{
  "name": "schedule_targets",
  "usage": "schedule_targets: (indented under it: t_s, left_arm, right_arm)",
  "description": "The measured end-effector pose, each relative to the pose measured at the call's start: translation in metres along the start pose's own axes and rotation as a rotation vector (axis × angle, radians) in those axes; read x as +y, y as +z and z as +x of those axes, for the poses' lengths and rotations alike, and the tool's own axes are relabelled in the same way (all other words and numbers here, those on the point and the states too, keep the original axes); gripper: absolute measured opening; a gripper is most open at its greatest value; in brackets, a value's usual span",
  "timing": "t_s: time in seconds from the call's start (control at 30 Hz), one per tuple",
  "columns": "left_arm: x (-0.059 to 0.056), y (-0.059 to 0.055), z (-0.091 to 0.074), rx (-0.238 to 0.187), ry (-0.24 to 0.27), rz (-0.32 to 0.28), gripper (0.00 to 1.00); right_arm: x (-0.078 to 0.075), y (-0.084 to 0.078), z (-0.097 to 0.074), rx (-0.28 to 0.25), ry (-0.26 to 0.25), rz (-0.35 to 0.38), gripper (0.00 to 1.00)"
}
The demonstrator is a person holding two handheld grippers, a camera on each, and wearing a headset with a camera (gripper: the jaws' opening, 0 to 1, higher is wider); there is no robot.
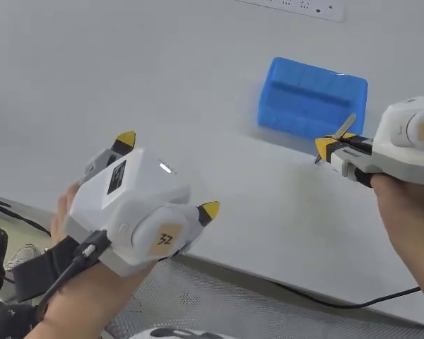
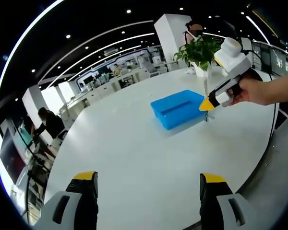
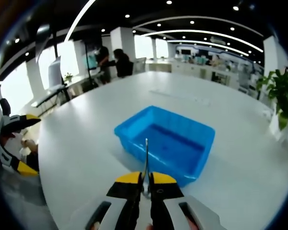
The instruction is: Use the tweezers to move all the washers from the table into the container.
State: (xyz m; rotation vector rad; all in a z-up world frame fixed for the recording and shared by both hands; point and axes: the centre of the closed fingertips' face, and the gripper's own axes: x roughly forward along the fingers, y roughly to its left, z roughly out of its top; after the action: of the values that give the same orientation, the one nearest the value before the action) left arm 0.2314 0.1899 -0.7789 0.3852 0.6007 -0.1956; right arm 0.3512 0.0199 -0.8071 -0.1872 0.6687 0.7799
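Table (image 1: 127, 70), white and broad, carries the blue container (image 1: 312, 97) at its far right. I find the left hand-held gripper (image 1: 168, 174) held low at the near edge, its jaws spread wide with nothing between them. The right hand-held gripper (image 1: 326, 148) is closed tight on the tweezers (image 3: 146, 158), clamped partway along their length, with the steel tail rising behind the jaws. The left gripper view gives the side elevation: the tweezers (image 2: 206, 103) point down toward the table just beside the container's (image 2: 177, 109) near corner, which the head view blurs. The right gripper view looks along the tweezers into the container (image 3: 165, 139); there the floor reads as plain blue, detail too soft to confirm contents. Washers I cannot make out; they are too small to locate, and I cannot tell whether the tips hold one. My judgement: washers will be light, flat, hard and slippery, best nipped across the rim through the hole; the tweezers are springy, so squeeze pressure must stay moderate.
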Motion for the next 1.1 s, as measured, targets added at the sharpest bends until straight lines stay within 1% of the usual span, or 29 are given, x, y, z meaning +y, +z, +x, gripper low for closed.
schedule_targets:
  t_s: [0.1,0.23,0.37,0.57,0.8,1.1]
  left_arm:
    - [0.000,0.000,0.000,0.003,0.000,0.000,0.89]
    - [-0.001,0.000,0.001,0.004,-0.002,0.004,0.89]
    - [-0.002,0.000,0.001,0.005,-0.005,0.006,0.89]
    - [-0.001,-0.001,0.001,0.010,-0.004,0.005,0.89]
    - [-0.001,-0.002,0.001,0.012,-0.004,0.004,0.89]
    - [-0.001,-0.003,0.001,0.020,-0.004,0.009,0.88]
  right_arm:
    - [0.002,0.006,-0.004,-0.012,0.007,0.012,0.03]
    - [0.003,0.018,-0.010,-0.043,0.009,0.012,0.03]
    - [0.003,0.033,-0.016,-0.071,0.011,-0.004,0.03]
    - [0.002,0.054,-0.024,-0.122,0.011,-0.003,0.03]
    - [-0.002,0.065,-0.025,-0.146,0.006,-0.014,0.03]
    - [-0.013,0.075,-0.021,-0.171,-0.006,-0.007,0.03]
